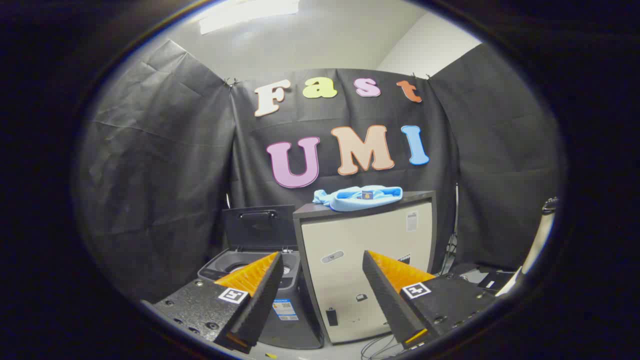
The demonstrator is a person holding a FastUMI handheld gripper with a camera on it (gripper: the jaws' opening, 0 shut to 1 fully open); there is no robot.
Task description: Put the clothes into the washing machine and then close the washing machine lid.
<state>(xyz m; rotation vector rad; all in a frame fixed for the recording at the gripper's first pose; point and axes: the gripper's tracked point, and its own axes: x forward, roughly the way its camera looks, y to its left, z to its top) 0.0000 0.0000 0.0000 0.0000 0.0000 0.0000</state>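
Two fingers of my claw [322,260] are standing spread wide apart, pinching nothing, with open air between them as I am holding the tool back from the work. Beyond the fingers, a pale cabinet [367,265] with a dark top is standing straight ahead, its front panel showing between the two fingertips. On that dark top, a light blue piece of clothing [357,197] is lying crumpled, stretched across the surface near the back wall of the booth, with a small dark square showing on its middle. Just beside the cabinet, on its left as I am facing it, a dark washing machine [270,280] is sitting lower down, partly hidden behind my left finger. Its lid [260,227] is standing upright and open at the back, a handle showing near its upper edge, and the round opening of the tub is showing below it. The clothing is resting well above and to the right of that opening, apart from the machine and untouched by my claw. Some cables [380,347] are trailing on the floor below the cabinet.
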